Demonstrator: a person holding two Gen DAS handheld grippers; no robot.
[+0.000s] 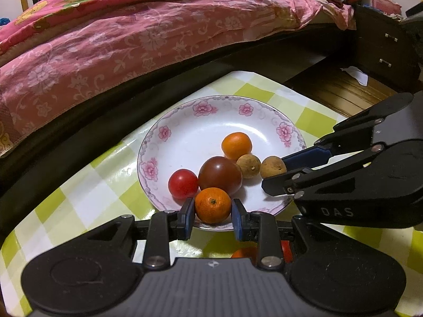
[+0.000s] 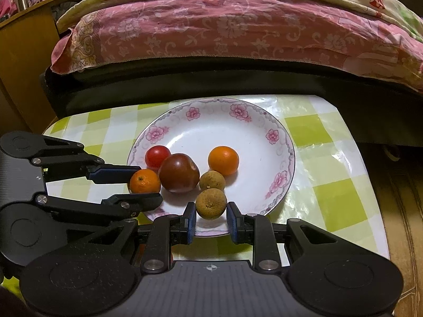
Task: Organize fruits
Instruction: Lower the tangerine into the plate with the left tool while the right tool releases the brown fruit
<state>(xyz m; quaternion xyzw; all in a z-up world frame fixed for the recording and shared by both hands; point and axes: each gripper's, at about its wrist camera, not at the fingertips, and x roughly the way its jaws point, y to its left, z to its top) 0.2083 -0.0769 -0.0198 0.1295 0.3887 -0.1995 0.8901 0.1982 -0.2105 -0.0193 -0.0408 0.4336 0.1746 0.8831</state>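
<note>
A white plate with pink flowers (image 1: 185,121) (image 2: 253,121) holds a red tomato (image 1: 183,183) (image 2: 157,156), a dark tomato (image 1: 220,176) (image 2: 178,176), an orange (image 1: 236,145) (image 2: 223,159) and a brown longan (image 1: 248,166) (image 2: 212,181). My left gripper (image 1: 213,211) (image 2: 144,185) has its pads around a second orange (image 1: 213,205) (image 2: 145,181) at the plate's near rim. My right gripper (image 2: 211,218) (image 1: 276,171) has its pads around a second longan (image 2: 211,203) (image 1: 272,167). Small gaps show beside both fruits.
The plate sits on a green-and-white checked tablecloth (image 1: 79,192) (image 2: 327,185). A bed with pink floral covers (image 1: 132,39) (image 2: 224,26) runs along the far side. A dark cabinet (image 1: 383,52) and wood floor (image 1: 341,89) are at right. More fruit (image 1: 246,252) lies under the left gripper.
</note>
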